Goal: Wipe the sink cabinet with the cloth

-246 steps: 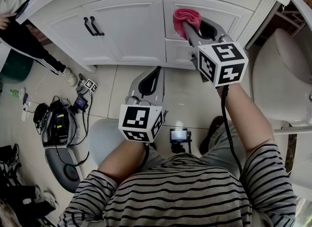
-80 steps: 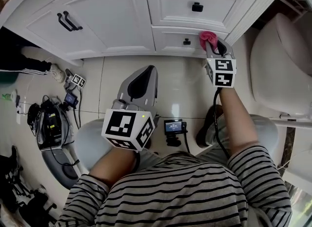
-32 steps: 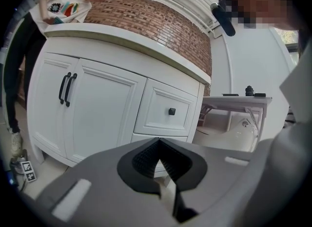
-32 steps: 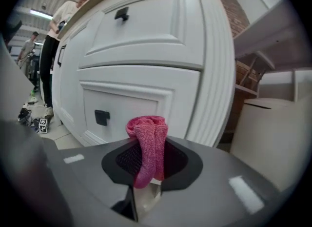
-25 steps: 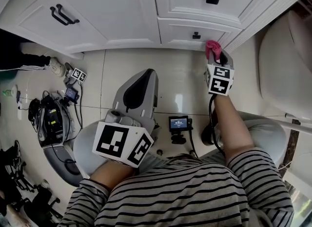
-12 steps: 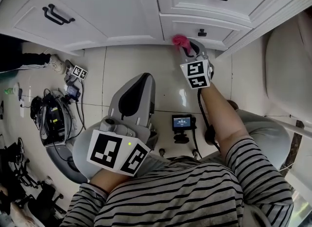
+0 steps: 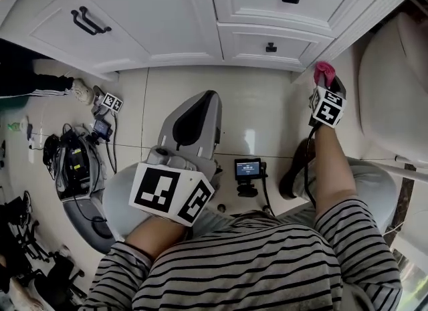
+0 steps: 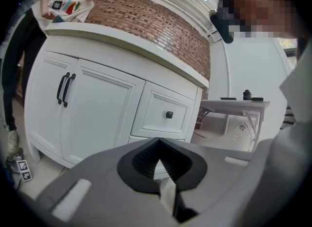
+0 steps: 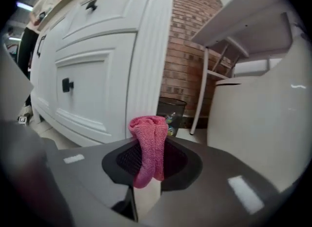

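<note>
The right claw [image 9: 148,167] is pinching the pink cloth [image 9: 148,145] — a folded wad stands up out of the jaws, its lower end tucked between the black pads. In the head view the same claw [image 7: 326,81] points at the foot of the cabinet [image 7: 167,22], and the cloth [image 7: 324,70] sits just beside the cabinet's lower right corner. It seems a little clear of the fluted corner post [image 9: 146,50], though the angle is too poor to rule out touch. Left of the post are two drawer fronts, and the lower one carries a black knob [image 9: 67,85]. Right of the cloth a black mesh bin [image 9: 171,110] stands against a brick wall [image 9: 190,35], and a large white fixture [image 9: 258,113] fills that side.

The left claw [image 8: 158,145] is pressed together at the tips, with nothing between the jaws. Seen from the head, the left claw [image 7: 200,106] hangs over the floor [image 7: 254,109] in front of the person's lap, well apart from the cabinet [image 8: 97,109] and aimed toward its drawers.

Farther out, a small display [image 7: 247,168] rests on the floor between the two arms. A marker tag [image 7: 111,103] and a heap of gear [image 7: 70,166] lie toward the floor's left edge. The cabinet's double doors bear a pair of black handles [image 7: 87,21] — and by its lower left corner shows another person's shoe [image 7: 80,90].
</note>
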A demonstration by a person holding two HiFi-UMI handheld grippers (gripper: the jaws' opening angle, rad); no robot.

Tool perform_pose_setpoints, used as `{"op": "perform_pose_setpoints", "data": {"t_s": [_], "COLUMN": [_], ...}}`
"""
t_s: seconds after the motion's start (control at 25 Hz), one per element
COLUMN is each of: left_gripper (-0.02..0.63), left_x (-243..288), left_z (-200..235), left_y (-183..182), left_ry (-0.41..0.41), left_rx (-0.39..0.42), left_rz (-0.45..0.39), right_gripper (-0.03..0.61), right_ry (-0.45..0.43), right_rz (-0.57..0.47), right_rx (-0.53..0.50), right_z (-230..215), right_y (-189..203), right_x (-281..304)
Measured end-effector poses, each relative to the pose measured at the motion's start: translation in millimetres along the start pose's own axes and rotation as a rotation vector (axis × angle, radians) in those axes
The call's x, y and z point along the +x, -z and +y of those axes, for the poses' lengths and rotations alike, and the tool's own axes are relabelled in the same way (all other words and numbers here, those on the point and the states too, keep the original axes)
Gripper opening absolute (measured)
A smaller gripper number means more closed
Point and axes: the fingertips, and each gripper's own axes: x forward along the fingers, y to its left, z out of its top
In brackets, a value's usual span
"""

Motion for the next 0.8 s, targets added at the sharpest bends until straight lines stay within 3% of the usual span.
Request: {"op": "perform_pose_setpoints", "data": {"t_s": [0.12,0.28,0.48,0.68,0.8], "left_gripper": [0.0,0.0,0.0,0.0,0.0], "left_x": [-4,-6,-9,-21,-20], "left_z": [-2,-3,-4,1,-2], "left_y": [-5,-11,-17,-18,-8], "left_ry": [-0.013,-0.037,-0.081,-0.138,-0.143], "left_rx": [0.045,0.096,0.182,0.217,0.264], "left_rz": [-0.023,-0.054,-0.072,-0.088,-0.075], "right_gripper": [0.087,0.087,0.089,0.089,0.087], "right_ry": [0.017,-0.041,-0.264,-0.51,-0.514], "right_rz": [-0.018,-0.101,-0.263,-0.416,-0.407], "right_rx": [0.047,0.041,0.062,0.114,0.16], "right_z": [-12,-11,20,70,73], "right_y": [-35,-115,-208,-216,-191], "right_x": [-28,-87,-189,-281,-284]}}
